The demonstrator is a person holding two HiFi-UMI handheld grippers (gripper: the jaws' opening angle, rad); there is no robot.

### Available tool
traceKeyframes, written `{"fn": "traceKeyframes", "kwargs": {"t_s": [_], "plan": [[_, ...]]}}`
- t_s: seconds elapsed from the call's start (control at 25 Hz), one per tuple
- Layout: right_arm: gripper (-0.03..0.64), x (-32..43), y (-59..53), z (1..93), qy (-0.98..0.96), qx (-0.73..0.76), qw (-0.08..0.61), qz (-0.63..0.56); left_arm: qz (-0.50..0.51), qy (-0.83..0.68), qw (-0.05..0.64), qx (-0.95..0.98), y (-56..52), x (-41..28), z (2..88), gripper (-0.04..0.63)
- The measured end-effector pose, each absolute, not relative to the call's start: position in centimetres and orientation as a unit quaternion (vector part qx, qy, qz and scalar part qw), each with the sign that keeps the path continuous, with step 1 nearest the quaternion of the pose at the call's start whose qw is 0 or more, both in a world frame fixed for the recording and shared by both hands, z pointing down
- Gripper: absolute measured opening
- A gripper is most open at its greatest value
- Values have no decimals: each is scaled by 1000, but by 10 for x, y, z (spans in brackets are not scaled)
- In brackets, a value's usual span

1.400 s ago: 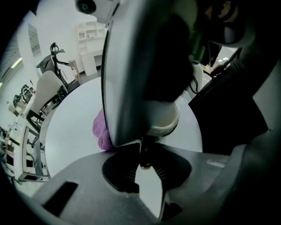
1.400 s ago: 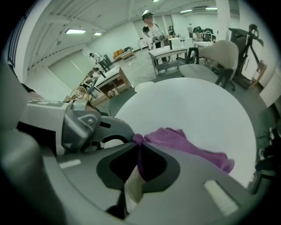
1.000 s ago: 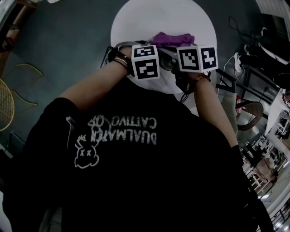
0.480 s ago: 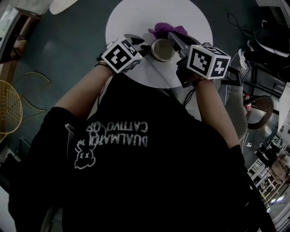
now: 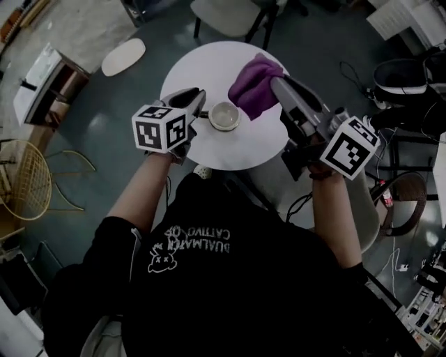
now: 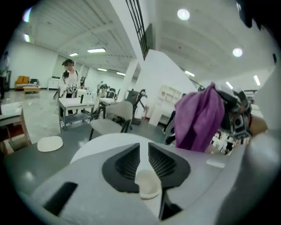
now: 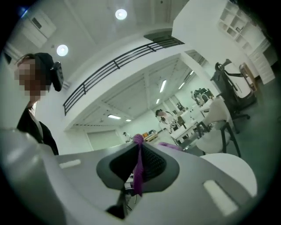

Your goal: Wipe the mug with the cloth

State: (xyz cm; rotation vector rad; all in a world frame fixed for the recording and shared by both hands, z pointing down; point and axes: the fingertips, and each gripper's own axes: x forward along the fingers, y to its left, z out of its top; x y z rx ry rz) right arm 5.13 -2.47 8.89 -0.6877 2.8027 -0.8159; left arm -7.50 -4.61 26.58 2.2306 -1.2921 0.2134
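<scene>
A cream mug (image 5: 224, 116) sits mouth-up over the white round table (image 5: 209, 150), just right of my left gripper (image 5: 198, 106). In the left gripper view the jaws (image 6: 144, 151) have just been closing, and a cream piece of the mug, seemingly its handle (image 6: 148, 185), is pinched between the pads. The purple cloth (image 5: 254, 85) hangs bunched from my right gripper (image 5: 276, 84), up and right of the mug and apart from it. In the right gripper view a purple fold (image 7: 138, 169) is clamped between the shut jaws (image 7: 139, 147). The cloth (image 6: 199, 115) also shows in the left gripper view.
A pale chair (image 5: 226, 14) stands beyond the table and a yellow wire chair (image 5: 19, 174) at the far left. Black gear and cables (image 5: 411, 77) crowd the floor on the right. A person (image 6: 68, 79) stands far off by desks.
Both grippers have risen and spread apart. The right one has lifted the purple cloth off the table. The left one has turned and closed on the mug.
</scene>
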Motion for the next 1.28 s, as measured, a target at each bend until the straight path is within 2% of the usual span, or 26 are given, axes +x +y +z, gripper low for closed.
{"fn": "traceKeyframes", "kwargs": {"t_s": [0.12, 0.2, 0.28, 0.48, 0.8, 0.96, 1.28], "plan": [[23, 84, 9, 52, 947, -203, 79, -235, 16, -456, 240, 857, -27, -17, 188, 48], [25, 108, 30, 40, 951, -210, 71, -215, 44, -430, 208, 878, 0, 20, 160, 10], [25, 127, 47, 36, 950, -220, 60, -211, 81, -409, 181, 891, 27, 43, 144, -2], [26, 176, 95, 52, 942, -231, 39, -242, 85, -383, 190, 900, 99, 84, 132, -2], [26, 215, 152, 57, 933, -208, 95, -277, 77, -389, 208, 894, 172, 112, 133, 0], [26, 215, 173, 52, 944, -200, 93, -247, 54, -396, 215, 891, 190, 113, 129, 0], [26, 217, 193, 62, 945, -223, 76, -227, 60, -400, 184, 896, 208, 111, 117, 0]]}}
